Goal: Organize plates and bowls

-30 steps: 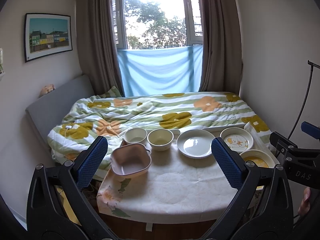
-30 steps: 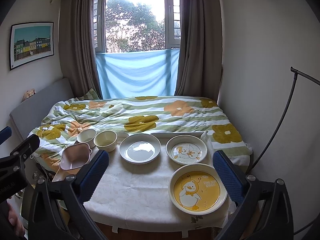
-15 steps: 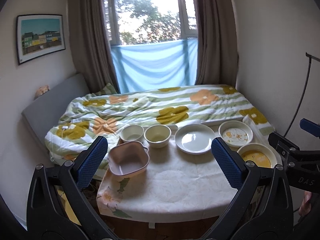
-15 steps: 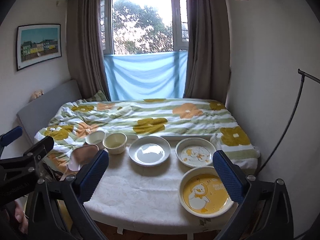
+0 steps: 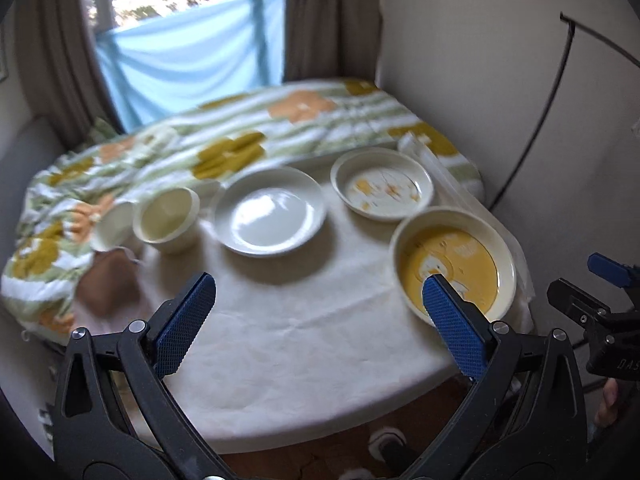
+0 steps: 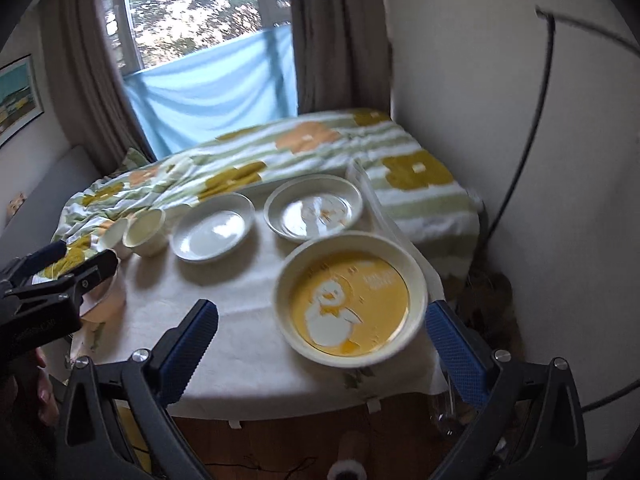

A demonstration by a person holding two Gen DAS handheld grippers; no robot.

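I have both tools spread wide and empty: my left gripper (image 5: 316,312) hangs above the white-clothed table (image 5: 288,344), my right gripper (image 6: 322,338) just short of the yellow duck plate (image 6: 349,294) at the near right edge. Behind it sit the white duck plate (image 6: 314,210), the plain white plate (image 6: 212,232) and two cream bowls (image 6: 145,232), with a blurred pink bowl (image 5: 108,286) at the far left.

Table (image 6: 248,344) under white cloth is carrying, left to right: pink dish (image 5: 106,286), two cups (image 5: 114,224) (image 5: 166,220), white plate (image 5: 270,210), duck plate (image 5: 382,188); yellow duck plate (image 6: 348,298) sitting lower right.
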